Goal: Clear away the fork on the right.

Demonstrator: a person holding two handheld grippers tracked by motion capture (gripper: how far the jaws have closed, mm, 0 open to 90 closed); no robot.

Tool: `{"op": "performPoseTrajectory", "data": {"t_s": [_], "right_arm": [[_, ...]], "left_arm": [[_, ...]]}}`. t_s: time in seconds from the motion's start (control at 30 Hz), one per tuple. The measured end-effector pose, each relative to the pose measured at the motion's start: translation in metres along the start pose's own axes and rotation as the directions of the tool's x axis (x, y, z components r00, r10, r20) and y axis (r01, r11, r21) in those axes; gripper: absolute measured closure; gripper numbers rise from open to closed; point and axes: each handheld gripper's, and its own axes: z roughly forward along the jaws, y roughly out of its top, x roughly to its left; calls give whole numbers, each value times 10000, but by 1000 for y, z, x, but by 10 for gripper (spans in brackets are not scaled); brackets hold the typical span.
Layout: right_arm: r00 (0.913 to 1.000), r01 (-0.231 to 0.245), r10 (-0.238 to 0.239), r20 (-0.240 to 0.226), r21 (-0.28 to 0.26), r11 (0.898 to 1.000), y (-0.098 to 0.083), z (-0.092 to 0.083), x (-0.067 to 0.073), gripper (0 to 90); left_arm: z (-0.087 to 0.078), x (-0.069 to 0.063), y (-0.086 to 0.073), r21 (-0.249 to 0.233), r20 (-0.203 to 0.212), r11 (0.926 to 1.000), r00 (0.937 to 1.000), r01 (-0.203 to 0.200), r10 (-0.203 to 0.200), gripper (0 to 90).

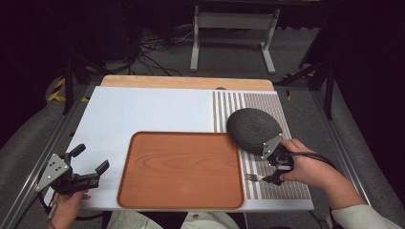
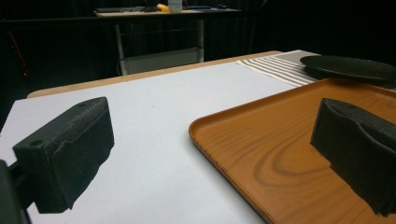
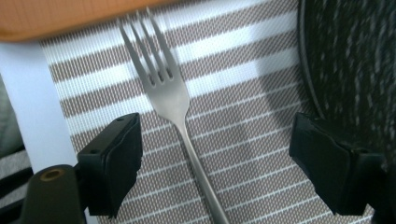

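The tabletop [image 1: 143, 114] is covered by a white sheet, with a bare wooden strip along its 12 o'clock edge. On it, toward 6 o'clock, lies a wooden tray [image 1: 184, 169] with rounded corners and nothing on it. At 3 o'clock of the tray is a striped placemat [image 1: 282, 183] in brown and white, and a dark round plate [image 1: 252, 130] rests on the mat's upper part, at about 1 o'clock from the tray's middle.

The left hand-held gripper [image 1: 88, 164] sits at 9 o'clock of the tray, off the tray's edge and low over the white sheet; its jaws stand wide apart with nothing between them (in the left gripper view the tray's corner and the white sheet show through the gap).

The right hand-held gripper [image 1: 272, 176] is at 4 o'clock of the tray, over the placemat and just below the plate. Its jaws are open and flank a fork [image 3: 175, 109] without pressing on it; the pads stand clear of the handle on both sides.

The fork lies flat on the placemat, tines pointing toward the tray's right edge and stopping just short of it. In the high view the fork [image 1: 253, 178] shows at the gripper's 9 o'clock.
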Motion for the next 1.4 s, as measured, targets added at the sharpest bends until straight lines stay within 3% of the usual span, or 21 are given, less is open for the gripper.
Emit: {"op": "performPoseTrajectory", "data": {"t_s": [0.03, 0.2, 0.33, 0.47, 0.6, 0.73, 0.87, 1.07, 1.17, 1.3, 1.4], "right_arm": [[9999, 23, -24, 101, 98, 9999, 0, 1, 1, 187], [9983, 472, -450, -370, 622, 9969, 0, 7, 2, 263], [9970, 657, -614, -473, 957, 9932, 1, 10, 2, 327], [9896, 1330, -1210, -781, 1731, 9759, 3, 11, 1, 468], [9779, 2011, -1848, -973, 1991, 9591, 6, 12, 1, 549], [9716, 2309, -2094, -1098, 2487, 9407, 7, 13, 0, 650], [9687, 2435, -2186, -1179, 2779, 9292, 7, 14, 0, 733], [9589, 2791, -2492, -1354, 2953, 9137, 6, 17, 0, 828], [9571, 2848, -2531, -1414, 2950, 9121, 7, 17, -1, 832], [9503, 3081, -2773, -1412, 3019, 9022, 8, 17, 0, 840], [9500, 3101, -2818, -1348, 2991, 9024, 7, 17, 0, 843]], "left_arm": [[0, 0, 0, -6, -1, 10000, 10000, -6, 6, 0], [0, 0, 0, -41, -18, 10000, 10000, 4, -4, 0], [-1, 0, 0, -16, -13, 10000, 10000, -5, 5, 0], [0, 0, 0, -38, -21, 10000, 10000, 8, -9, 0], [0, 0, 0, -37, -17, 10000, 10000, -1, 1, 0], [0, 0, 0, -30, 13, 10000, 10000, -20, 20, 0], [0, 0, 0, -60, -2, 10000, 10000, 17, -17, 0], [0, 0, 0, -54, 8, 10000, 10000, 13, -13, 0], [0, 0, 0, -37, 20, 10000, 10000, -4, 4, 0], [-1, 1, 0, -84, 27, 9999, 10000, 72, -72, 0], [-2, 2, 0, -87, 20, 9999, 10000, 71, -71, 0]]}}
